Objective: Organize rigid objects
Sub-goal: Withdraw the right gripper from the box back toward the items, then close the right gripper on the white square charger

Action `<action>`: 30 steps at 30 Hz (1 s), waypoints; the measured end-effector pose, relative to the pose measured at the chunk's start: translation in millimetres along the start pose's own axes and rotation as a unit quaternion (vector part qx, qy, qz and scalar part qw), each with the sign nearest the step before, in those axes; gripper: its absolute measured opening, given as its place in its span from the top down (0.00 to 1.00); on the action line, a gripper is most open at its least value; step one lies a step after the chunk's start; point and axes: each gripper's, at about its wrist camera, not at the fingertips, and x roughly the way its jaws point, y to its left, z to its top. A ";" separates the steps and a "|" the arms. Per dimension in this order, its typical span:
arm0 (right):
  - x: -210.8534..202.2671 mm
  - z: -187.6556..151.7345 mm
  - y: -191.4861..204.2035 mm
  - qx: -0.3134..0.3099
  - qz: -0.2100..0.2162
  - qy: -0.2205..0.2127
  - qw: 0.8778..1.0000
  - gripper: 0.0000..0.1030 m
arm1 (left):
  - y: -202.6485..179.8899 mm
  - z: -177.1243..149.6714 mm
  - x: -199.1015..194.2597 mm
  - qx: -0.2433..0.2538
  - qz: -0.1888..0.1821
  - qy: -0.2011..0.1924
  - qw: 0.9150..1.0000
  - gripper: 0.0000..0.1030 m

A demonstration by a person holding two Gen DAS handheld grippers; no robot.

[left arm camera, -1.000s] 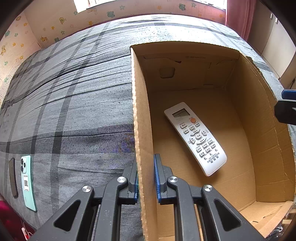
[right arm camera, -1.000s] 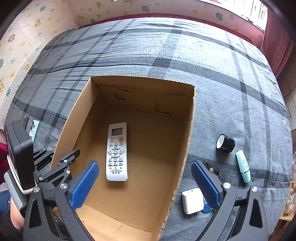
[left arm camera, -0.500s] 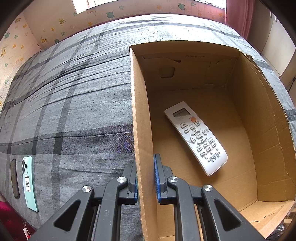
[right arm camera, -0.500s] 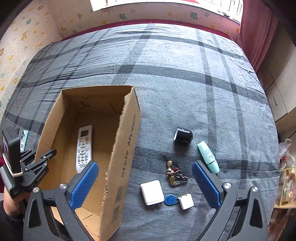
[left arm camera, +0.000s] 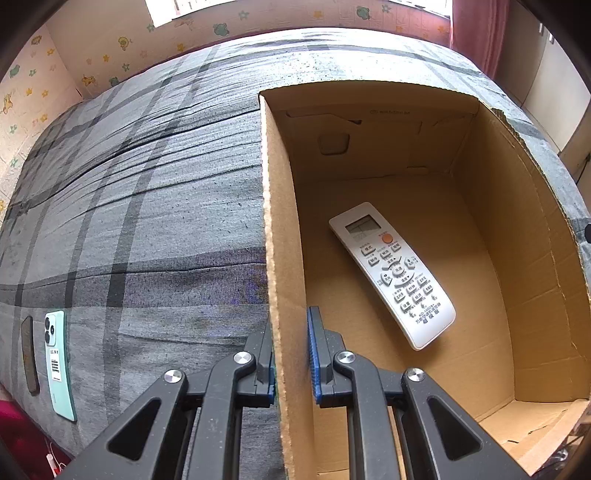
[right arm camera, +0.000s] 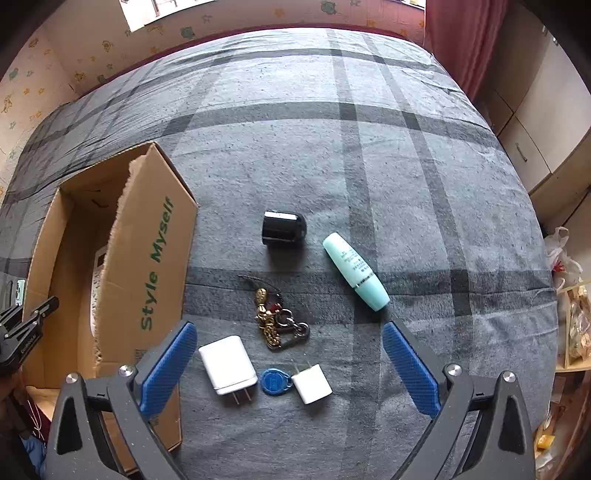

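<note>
Looks like I'm working in someone's bedroom, probably a kid's room. Pretty much everything sits on a big bed with a grey plaid cover, and the far wall has cream wallpaper dotted with little cartoon animals and stars. There's a bright window up at the far edge, a dark pink curtain hanging at the far right, and beige wardrobe doors along the right side. A phone is lying on the near left of the bed, so definitely a lived-in home.
</note>
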 end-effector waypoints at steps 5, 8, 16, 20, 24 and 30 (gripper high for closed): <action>15.3 -16.1 -16.8 0.020 -0.002 0.015 1.000 0.00 | 0.9 -0.5 -0.2 -0.004 -0.001 0.000 1.000 0.86; 24.0 -25.6 -23.9 0.032 0.000 0.023 0.999 0.00 | 0.6 0.0 -0.4 -0.003 0.000 0.000 1.000 0.86; 55.4 -50.0 -29.3 0.038 -0.002 0.053 0.998 0.00 | 0.6 0.3 0.2 -0.006 0.000 0.001 1.000 0.86; 64.9 -57.8 -30.9 0.040 -0.004 0.063 0.997 0.00 | -0.7 0.5 0.0 -0.002 0.005 0.001 1.000 0.86; 70.8 -61.4 -32.4 0.040 -0.003 0.070 0.997 0.01 | -0.7 0.3 -0.4 -0.005 0.004 0.002 1.000 0.86; 72.5 -60.7 -33.9 0.035 0.007 0.075 0.997 0.16 | -1.3 0.7 -0.7 -0.003 0.006 0.003 1.000 0.86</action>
